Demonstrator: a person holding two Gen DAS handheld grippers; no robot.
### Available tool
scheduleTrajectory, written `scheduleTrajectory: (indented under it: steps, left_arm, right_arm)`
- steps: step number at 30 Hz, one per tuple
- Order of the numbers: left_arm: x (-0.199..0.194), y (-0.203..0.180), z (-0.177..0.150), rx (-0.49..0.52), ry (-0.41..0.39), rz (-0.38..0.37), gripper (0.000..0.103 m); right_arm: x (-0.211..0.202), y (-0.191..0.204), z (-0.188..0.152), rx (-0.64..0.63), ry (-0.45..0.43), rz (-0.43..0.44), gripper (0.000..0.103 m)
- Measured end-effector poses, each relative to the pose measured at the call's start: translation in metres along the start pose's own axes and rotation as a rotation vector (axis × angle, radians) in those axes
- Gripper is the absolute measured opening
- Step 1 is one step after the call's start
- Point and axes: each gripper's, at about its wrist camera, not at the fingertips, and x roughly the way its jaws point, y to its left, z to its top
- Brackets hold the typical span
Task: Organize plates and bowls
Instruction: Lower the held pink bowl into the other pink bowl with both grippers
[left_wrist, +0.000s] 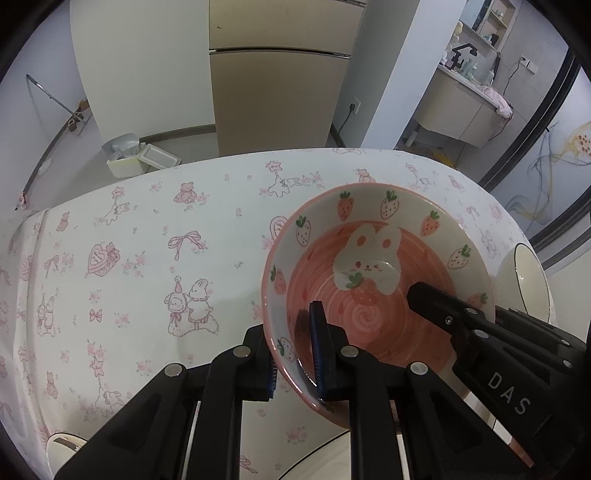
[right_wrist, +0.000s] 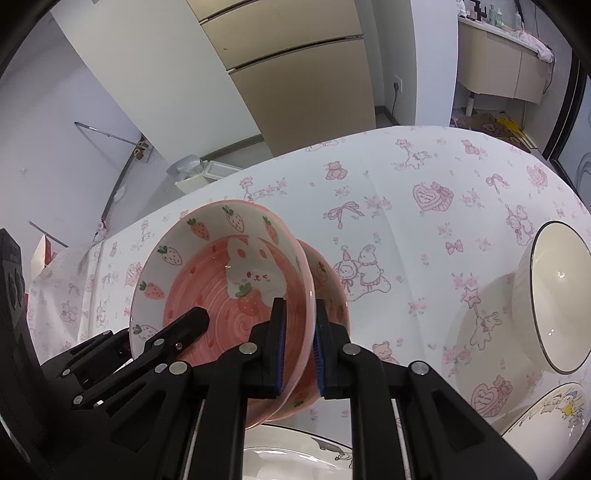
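Note:
A pink bowl (left_wrist: 373, 266) with a white bunny and strawberries inside is held at its near rim by both grippers. My left gripper (left_wrist: 295, 365) is shut on the rim's left part, one blue pad inside and one outside. My right gripper (right_wrist: 299, 354) is shut on the rim (right_wrist: 306, 280) at the right, with the bowl tilted between its pads. A second pink bowl (right_wrist: 334, 291) shows just behind and under the first; I cannot tell whether they touch. Each view shows the other gripper's black finger (left_wrist: 428, 299) (right_wrist: 192, 321) reaching into the bowl.
A white bowl (right_wrist: 550, 295) (left_wrist: 528, 273) with a dark rim stands to the right. A white plate (right_wrist: 295, 454) lies under the grippers at the near edge, a cartoon-printed plate (right_wrist: 546, 410) at the lower right. The pink-patterned tablecloth (left_wrist: 147, 240) stretches left and far.

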Motion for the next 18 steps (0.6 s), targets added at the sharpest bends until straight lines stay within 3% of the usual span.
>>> scheduleTrajectory:
  steps: [3,7,13,18]
  left_arm:
    - [0.002,0.0,-0.001,-0.001,0.001,0.004,0.016]
    - [0.006,0.005,0.0,-0.023,0.013,-0.019,0.016]
    - [0.006,0.009,0.002,-0.04,0.001,-0.039,0.016]
    - [-0.009,0.014,0.002,-0.043,-0.034,-0.032,0.011]
  right_arm:
    - [0.001,0.0,0.001,-0.007,0.006,-0.001,0.014]
    - [0.0,0.004,0.0,-0.026,0.023,0.021,0.031]
    - [-0.004,0.007,0.0,-0.039,-0.007,-0.027,0.03]
    - [-0.006,0.017,-0.001,-0.12,-0.037,-0.119,0.021]
